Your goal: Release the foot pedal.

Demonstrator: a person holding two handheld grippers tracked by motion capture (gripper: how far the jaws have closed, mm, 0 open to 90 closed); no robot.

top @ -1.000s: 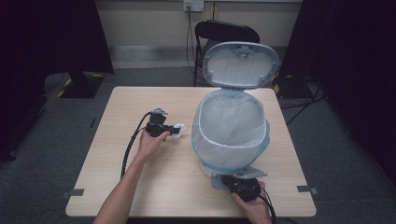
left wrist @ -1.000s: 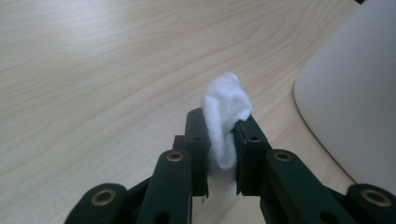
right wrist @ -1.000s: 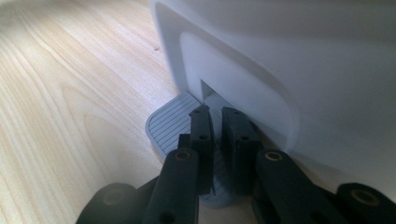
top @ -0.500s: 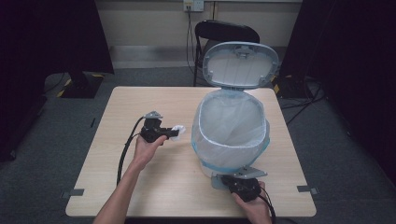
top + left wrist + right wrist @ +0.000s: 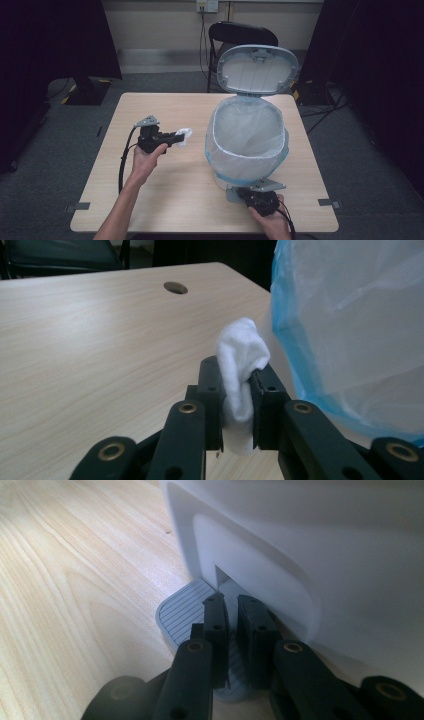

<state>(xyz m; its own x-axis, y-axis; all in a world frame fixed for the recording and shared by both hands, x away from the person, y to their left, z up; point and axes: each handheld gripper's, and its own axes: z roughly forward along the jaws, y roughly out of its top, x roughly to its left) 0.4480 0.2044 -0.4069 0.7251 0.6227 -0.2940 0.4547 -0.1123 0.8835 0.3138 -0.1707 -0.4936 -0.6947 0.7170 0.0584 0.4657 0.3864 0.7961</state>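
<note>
At the near edge of the table [image 5: 150,200], toward its right corner, the right gripper [image 5: 258,199] is pressed down on the grey ribbed pedal [image 5: 182,615] at the foot of the pedal bin [image 5: 248,150]. In the right gripper view its jaws are seen drawn nearly together with only a thin slit between them and nothing held, their tips resting on the pedal just in front of the slot in the bin's white base. The lid [image 5: 257,69] is accordingly seen raised, tilted back over the far edge of the table, and the bin's mouth, lined with a pale bag with a blue edge [image 5: 350,330], is left open. Farther in, near the middle of the table's left half, the left gripper [image 5: 172,137] is held above the surface with a wad of white tissue [image 5: 240,375] clamped between its jaws; the wad is seen projecting beyond the jaw tips, pointed toward the bin and just beside the bag's side wall. The step in hand is judged to be the carrying of the tissue to the opened bin. For the next move, the wad would need to be lifted above the rim, brought over the mouth and released, while the pedal is kept down so that the lid is not dropped.
</note>
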